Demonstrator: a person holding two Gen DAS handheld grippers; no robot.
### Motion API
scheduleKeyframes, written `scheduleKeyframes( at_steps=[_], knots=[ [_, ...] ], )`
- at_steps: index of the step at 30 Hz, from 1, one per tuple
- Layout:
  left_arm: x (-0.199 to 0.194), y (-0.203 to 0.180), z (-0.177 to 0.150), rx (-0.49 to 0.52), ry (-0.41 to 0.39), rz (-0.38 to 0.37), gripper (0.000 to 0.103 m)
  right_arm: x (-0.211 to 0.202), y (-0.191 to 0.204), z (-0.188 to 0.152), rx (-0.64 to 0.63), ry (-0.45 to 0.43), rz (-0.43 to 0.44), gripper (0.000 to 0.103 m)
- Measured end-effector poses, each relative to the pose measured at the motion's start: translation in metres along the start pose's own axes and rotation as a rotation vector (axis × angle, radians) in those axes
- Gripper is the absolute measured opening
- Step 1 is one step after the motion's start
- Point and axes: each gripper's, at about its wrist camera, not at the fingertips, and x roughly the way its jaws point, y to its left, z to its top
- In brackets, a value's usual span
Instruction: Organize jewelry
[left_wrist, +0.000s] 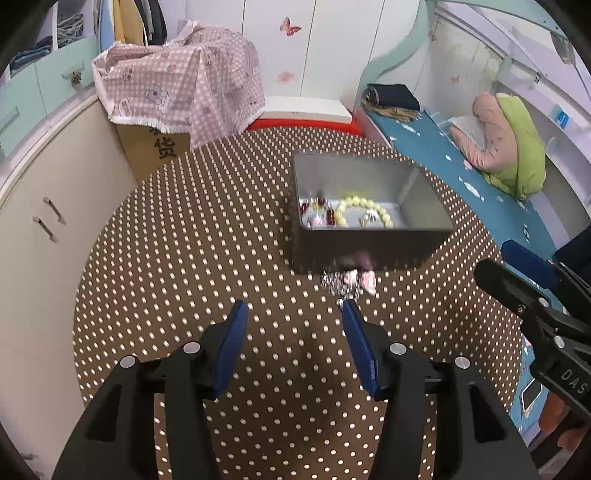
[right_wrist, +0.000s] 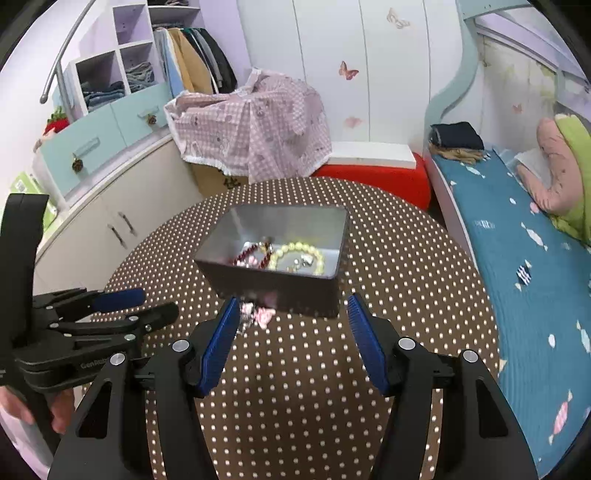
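- Tin (left_wrist: 369, 251) just beyond both tongs, holding yellow bead bracelet (left_wrist: 364, 210)
- left gripper (left_wrist: 295, 314) open, empty; pink-silver trinket (left_wrist: 349, 282) just past its right fingertip
- right gripper (right_wrist: 291, 306) open, empty

Left tool (left_wrist: 293, 308) hanging over the polka-dot tabletop (left_wrist: 184, 258), nothing between its blue pads

Open metal tin (left_wrist: 424, 206) sits ahead with a yellow bead bracelet (left_wrist: 364, 210) and some red bits (left_wrist: 317, 208) inside. A blurry pink-and-silver trinket (left_wrist: 349, 280) lies on the tabletop right against the tin's near wall, just past the right pad's tip. The other tool (left_wrist: 517, 273) pokes in at the right edge.
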Motion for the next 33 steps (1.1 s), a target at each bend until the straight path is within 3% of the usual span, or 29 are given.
scheduleKeyframes(
  at_steps=[11,23,26,28,30,33],
  knots=[
    [0.030,-0.021,-0.008,0.031,0.067,-0.001,0.052,0.023,-0.009,-0.033,0.012,0.088,-0.014,0.059],
    [0.065,-0.046,0.000,0.062,0.089,0.039,0.051,0.041,-0.035,-0.044,0.063,0.116,-0.013,0.059],
    [0.070,-0.052,0.002,0.084,0.077,0.068,0.040,0.044,-0.042,-0.046,0.076,0.118,-0.005,0.059],
    [0.070,-0.058,0.002,0.108,0.069,0.062,0.016,0.045,-0.046,-0.047,0.082,0.120,-0.003,0.059],
    [0.070,-0.060,0.003,0.118,0.068,0.074,0.014,0.047,-0.049,-0.047,0.089,0.122,0.001,0.059],
    [0.067,-0.057,0.001,0.102,0.079,0.035,0.014,0.048,-0.048,-0.047,0.085,0.121,0.024,0.059]
  ],
)
